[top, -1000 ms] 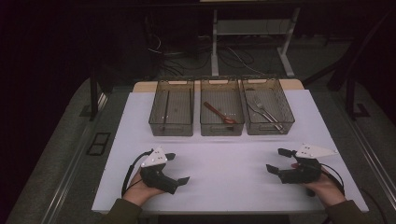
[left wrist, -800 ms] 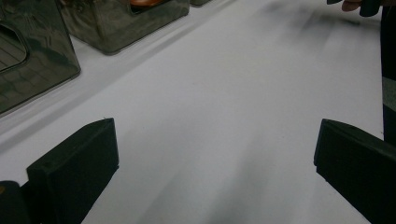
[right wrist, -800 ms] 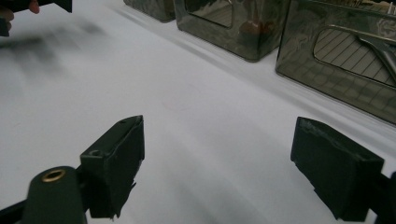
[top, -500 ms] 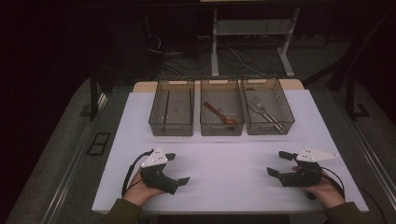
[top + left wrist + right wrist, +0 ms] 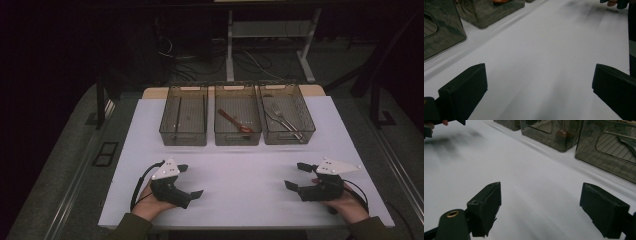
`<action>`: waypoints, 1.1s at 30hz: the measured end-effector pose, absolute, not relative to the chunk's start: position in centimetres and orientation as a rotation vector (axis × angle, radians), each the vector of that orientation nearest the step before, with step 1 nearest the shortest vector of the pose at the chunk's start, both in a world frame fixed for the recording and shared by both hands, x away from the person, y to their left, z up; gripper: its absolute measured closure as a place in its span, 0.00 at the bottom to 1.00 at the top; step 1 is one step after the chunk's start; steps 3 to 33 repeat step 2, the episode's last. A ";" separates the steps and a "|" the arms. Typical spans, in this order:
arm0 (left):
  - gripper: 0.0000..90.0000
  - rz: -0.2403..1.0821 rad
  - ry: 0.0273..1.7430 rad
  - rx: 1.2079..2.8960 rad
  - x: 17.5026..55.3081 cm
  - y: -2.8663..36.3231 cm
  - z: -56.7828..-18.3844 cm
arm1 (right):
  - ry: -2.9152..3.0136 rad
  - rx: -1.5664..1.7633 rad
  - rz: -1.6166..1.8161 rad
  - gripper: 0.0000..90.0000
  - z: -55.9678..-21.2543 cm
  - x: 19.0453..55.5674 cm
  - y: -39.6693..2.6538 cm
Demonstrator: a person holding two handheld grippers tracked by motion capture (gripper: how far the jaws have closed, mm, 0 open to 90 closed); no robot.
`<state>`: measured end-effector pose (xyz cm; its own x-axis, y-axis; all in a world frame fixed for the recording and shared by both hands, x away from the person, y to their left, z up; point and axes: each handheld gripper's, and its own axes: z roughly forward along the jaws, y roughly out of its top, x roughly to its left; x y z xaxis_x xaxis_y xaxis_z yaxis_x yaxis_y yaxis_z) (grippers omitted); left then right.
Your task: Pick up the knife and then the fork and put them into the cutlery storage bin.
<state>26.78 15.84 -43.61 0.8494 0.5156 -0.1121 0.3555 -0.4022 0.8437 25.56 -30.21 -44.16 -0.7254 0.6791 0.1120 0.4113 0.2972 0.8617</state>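
Both grippers sit low over the white table sheet [image 5: 240, 165], on the near side of the row of three smoked plastic bins, well apart from each other. Left gripper [image 5: 192, 181] is near of the left bin [image 5: 183, 120], jaws wide apart, nothing between them; the left gripper view shows bare sheet between the two black pads [image 5: 464, 91]. Right gripper [image 5: 295, 176] is near of the right bin [image 5: 286, 112], jaws likewise spread, nothing held; the right gripper view shows clean sheet between its pads [image 5: 485, 205]. Both point inward toward the sheet's middle, each held in a hand [image 5: 150, 202] coming in from the near edge. Nearest things are the bin contents: middle bin [image 5: 237, 120] holds a wooden spoon [image 5: 234, 121] lying diagonally, bowl toward the near end; right bin holds a metal fork [image 5: 281, 116] plus another steel utensil beside it, which type I can't tell. Left bin has a thin rod along its left wall, too dim to identify. All three bins stand side by side, just beside one another, well apart from either gripper
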 end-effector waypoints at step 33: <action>0.00 0.203 0.638 2.033 26.8 15.8 -43.6 | 2.291 0.992 1.400 0.19 -44.1 25.5 -30.2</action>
